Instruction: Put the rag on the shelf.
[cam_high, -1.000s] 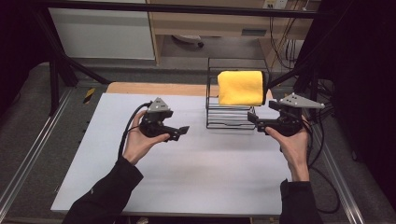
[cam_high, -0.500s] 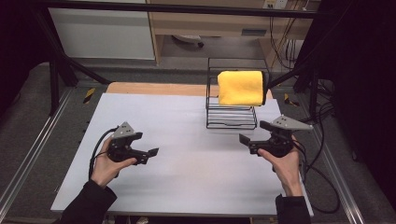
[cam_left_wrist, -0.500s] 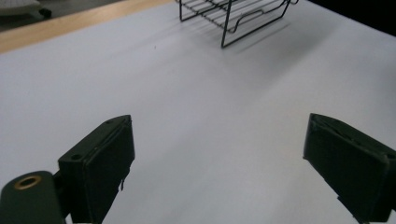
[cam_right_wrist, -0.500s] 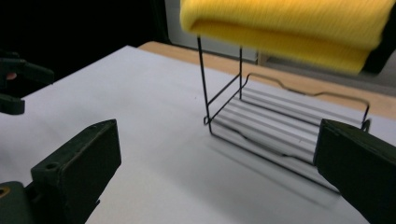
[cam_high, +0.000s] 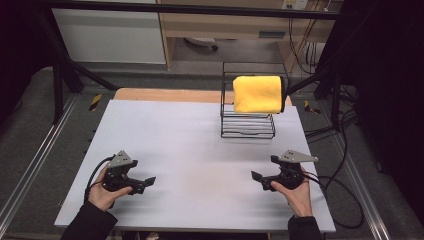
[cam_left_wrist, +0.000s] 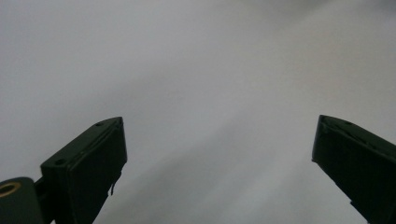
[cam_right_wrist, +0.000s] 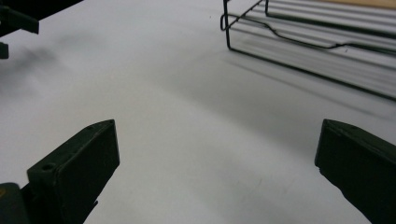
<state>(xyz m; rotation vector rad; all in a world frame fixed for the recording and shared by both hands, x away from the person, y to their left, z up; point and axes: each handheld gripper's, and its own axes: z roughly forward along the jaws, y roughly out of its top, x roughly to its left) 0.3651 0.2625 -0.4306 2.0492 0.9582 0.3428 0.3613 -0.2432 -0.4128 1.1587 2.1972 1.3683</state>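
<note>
The yellow towel hangs on the wire rack at the worktop's far right edge, nearer the right hand-held gripper than the left hand-held gripper, both with jaws apart and empty.

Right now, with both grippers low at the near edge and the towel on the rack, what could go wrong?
The yellow towel hangs over the wire rack's top bar alone, so it may slide off. The rack looks light; a bump could shift it. The right gripper's cable loops off the table edge and might snag.
</note>
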